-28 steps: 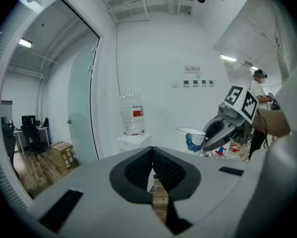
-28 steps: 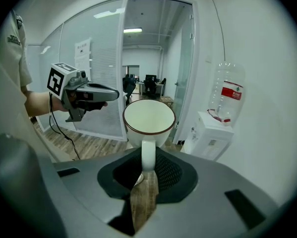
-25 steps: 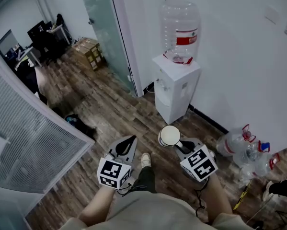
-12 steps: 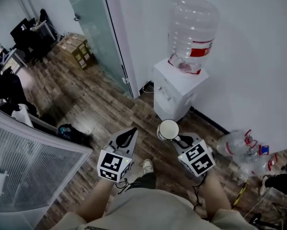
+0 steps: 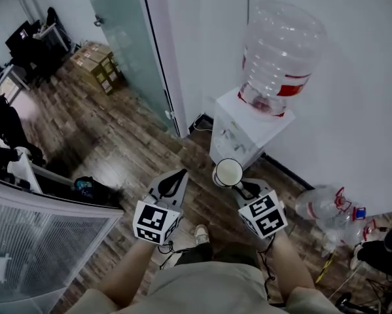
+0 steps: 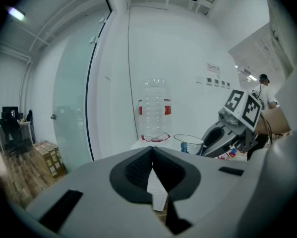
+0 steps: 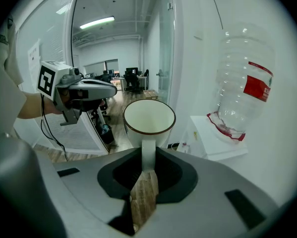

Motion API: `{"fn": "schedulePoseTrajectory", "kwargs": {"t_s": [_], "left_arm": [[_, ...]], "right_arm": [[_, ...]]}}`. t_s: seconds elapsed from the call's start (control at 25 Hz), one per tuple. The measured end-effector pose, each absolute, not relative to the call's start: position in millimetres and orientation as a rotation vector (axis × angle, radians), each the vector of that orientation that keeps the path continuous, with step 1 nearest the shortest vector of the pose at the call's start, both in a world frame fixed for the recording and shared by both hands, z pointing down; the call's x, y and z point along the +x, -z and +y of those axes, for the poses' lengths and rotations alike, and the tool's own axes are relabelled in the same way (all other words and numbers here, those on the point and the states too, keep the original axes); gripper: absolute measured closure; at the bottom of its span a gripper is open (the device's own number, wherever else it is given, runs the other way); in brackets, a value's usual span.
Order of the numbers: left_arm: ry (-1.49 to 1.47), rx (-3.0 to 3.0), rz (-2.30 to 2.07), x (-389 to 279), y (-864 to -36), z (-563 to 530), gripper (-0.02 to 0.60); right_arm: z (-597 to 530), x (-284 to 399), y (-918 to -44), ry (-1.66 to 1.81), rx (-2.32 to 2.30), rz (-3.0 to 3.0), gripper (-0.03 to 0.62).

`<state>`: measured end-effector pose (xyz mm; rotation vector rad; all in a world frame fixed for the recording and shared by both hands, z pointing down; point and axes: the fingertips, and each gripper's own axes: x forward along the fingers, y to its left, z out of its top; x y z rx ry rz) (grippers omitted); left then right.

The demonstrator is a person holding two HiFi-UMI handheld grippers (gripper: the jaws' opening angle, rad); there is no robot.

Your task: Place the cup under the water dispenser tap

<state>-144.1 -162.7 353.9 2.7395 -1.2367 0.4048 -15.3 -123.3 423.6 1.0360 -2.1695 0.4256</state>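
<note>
A white cup (image 5: pixel 228 173) with a dark rim hangs upright in the air, a short way in front of the white water dispenser (image 5: pixel 245 126). My right gripper (image 5: pixel 238 185) is shut on the cup's handle (image 7: pixel 148 152); the cup's bowl (image 7: pixel 149 117) looks empty. The dispenser's taps (image 5: pixel 230 136) are on its front, under a big clear bottle (image 5: pixel 281 57) with a red label. My left gripper (image 5: pixel 176 178) is level with the cup on its left, shut with nothing in it. From the left gripper view the cup (image 6: pixel 189 144) shows at the right.
A frosted glass door (image 5: pixel 127 44) stands left of the dispenser. Empty bottles (image 5: pixel 326 208) lie on the wooden floor at the right, by the white wall. Cardboard boxes (image 5: pixel 94 64) sit far left, a mesh partition (image 5: pixel 38 241) near left, a dark bag (image 5: pixel 91 188) beside it.
Both grippers and the cup have been carried forward toward the dispenser, which now looks larger and nearer. The grip on the cup's handle is unchanged, and the left gripper stays shut.
</note>
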Motion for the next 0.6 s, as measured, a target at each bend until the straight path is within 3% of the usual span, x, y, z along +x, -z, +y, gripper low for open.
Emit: {"fn": "schedulePoseTrajectory", "kwargs": {"t_s": [0.6], "left_arm": [[-0.430,2.663,-1.386,-117,-440,-257,0.577]], "right_arm": [[-240,-8,-535,-0.446,1.027,-2.129,0.526]]}}
